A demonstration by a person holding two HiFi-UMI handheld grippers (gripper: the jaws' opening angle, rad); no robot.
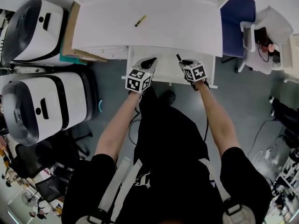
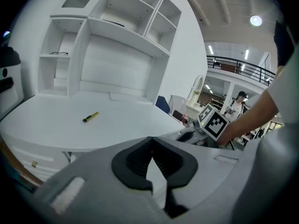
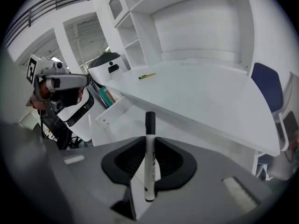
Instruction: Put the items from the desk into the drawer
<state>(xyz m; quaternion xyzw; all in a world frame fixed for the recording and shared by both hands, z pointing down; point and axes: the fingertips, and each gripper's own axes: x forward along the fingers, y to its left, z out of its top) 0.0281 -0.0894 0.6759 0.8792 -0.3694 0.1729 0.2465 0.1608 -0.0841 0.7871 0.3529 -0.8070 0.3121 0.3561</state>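
Note:
A white marker with a black cap [image 3: 149,164] stands up between the jaws of my right gripper [image 3: 149,141], which is shut on it. In the head view that right gripper [image 1: 183,63] hangs over the open white drawer [image 1: 166,73] under the desk's front edge. My left gripper [image 1: 148,62] is beside it over the same drawer. Its jaws [image 2: 150,143] meet at the tips with nothing between them. A yellow and black utility knife [image 1: 140,20] lies alone on the white desk [image 1: 177,31], far from both grippers; it shows as the knife [image 2: 90,117] and the knife [image 3: 146,76] in the gripper views.
Two large white and black machines [image 1: 44,101] [image 1: 35,24] stand left of the desk. A blue chair [image 1: 238,17] and a white chair [image 1: 266,36] are at the right. White shelves [image 2: 117,27] rise behind the desk. Cables lie on the floor at the right.

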